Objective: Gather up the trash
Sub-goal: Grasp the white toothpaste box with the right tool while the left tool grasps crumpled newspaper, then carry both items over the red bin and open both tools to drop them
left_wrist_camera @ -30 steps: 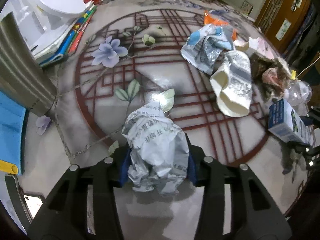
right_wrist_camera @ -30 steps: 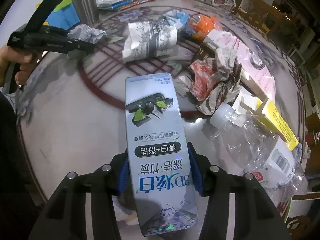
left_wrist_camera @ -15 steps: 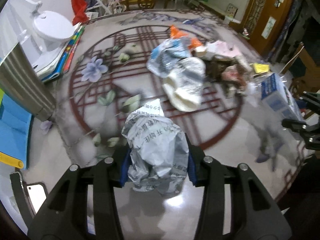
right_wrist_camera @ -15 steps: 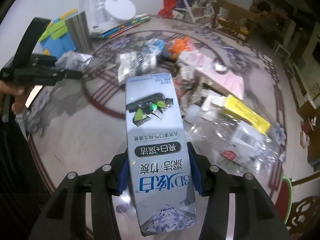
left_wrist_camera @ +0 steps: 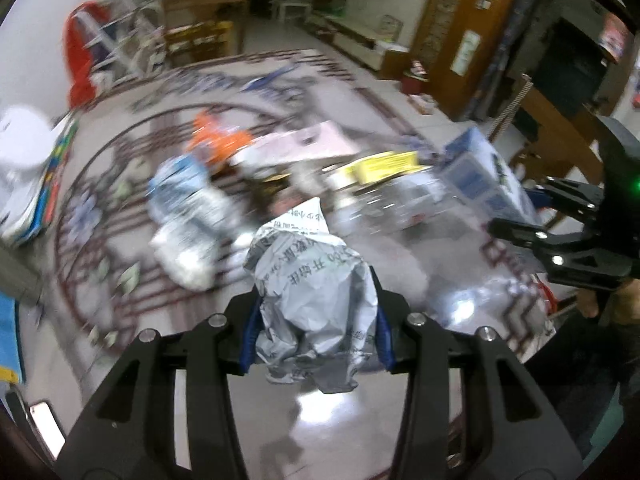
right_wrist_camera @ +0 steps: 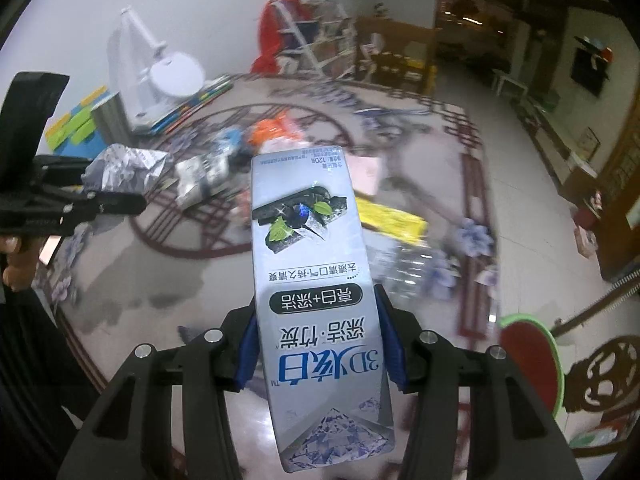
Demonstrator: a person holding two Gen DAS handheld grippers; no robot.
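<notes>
Right tool (right_wrist_camera: pixel 318 344) pinches a "3D" toothpaste box (right_wrist_camera: pixel 316 280), long axis pointing away; left tool (left_wrist_camera: pixel 316 336) pinches crumpled printed wrapper (left_wrist_camera: pixel 316 304).

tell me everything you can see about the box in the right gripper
The toothpaste box is a long, glossy silver-blue carton printed with Chinese text, dark charcoal pieces with green leaves, and a diamond graphic at its near end. It looks intact and undented. The right gripper clamps its sides between blue pads, holding it above the table, its far end pointing away from the camera.
</notes>
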